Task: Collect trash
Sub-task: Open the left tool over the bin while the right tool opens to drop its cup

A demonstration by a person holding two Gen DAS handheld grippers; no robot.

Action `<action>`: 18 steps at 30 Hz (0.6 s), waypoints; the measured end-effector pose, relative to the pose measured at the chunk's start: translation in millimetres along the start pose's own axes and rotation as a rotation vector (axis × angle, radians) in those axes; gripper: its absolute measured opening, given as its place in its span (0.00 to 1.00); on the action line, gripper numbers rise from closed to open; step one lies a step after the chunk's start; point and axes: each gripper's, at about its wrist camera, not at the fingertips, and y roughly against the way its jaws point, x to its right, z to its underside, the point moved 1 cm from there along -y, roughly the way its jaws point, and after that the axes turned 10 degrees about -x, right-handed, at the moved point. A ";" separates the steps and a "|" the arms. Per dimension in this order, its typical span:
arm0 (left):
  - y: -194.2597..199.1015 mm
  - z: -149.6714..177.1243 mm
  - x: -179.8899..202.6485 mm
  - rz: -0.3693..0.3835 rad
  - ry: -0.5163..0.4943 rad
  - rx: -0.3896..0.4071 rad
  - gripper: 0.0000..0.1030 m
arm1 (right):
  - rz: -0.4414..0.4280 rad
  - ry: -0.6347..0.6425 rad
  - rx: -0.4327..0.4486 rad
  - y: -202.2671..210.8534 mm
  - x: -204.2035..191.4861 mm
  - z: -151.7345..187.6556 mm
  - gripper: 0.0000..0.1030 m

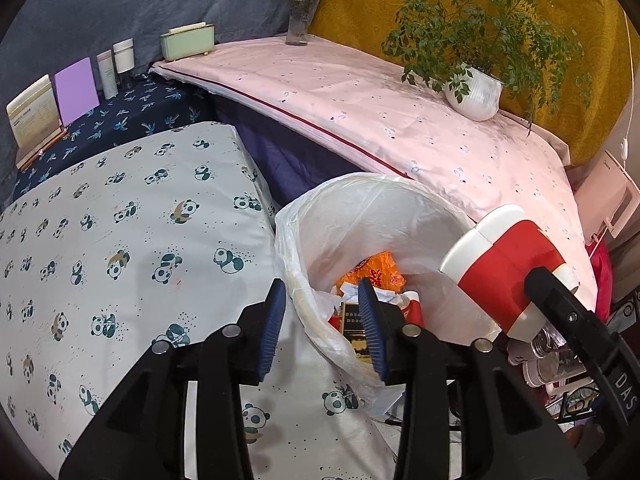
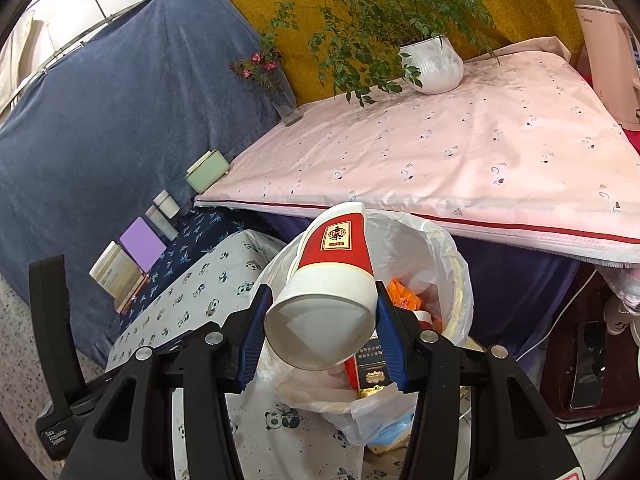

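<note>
One paper cup pinched in right tool, over bin, left tool spread, empty

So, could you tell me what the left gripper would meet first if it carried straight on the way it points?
Most likely the trash bag: the left gripper, open and empty, straddles its near rim, aimed down at the orange wrapper inside. Depth is hard to judge.

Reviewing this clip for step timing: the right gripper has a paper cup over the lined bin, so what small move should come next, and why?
Probably open the right gripper and let go. It is shut on the red and white paper cup, which is tipped over the mouth of the lined bin, above trash already inside. The left gripper is open and empty.
</note>
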 end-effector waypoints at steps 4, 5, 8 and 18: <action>0.8 0.6 -2.8 -0.003 0.006 0.000 0.35 | -0.001 0.003 -0.008 -3.0 -2.3 1.0 0.47; 0.9 0.7 -3.8 -0.003 0.008 0.000 0.35 | -0.001 0.004 -0.009 -3.4 -2.8 1.5 0.47; 0.7 1.7 -7.1 -0.005 0.014 -0.001 0.35 | -0.003 0.010 -0.012 -5.0 -4.7 1.0 0.47; 0.8 2.8 -14.9 -0.007 0.029 -0.003 0.35 | -0.002 0.026 -0.019 -8.7 -11.7 -1.1 0.47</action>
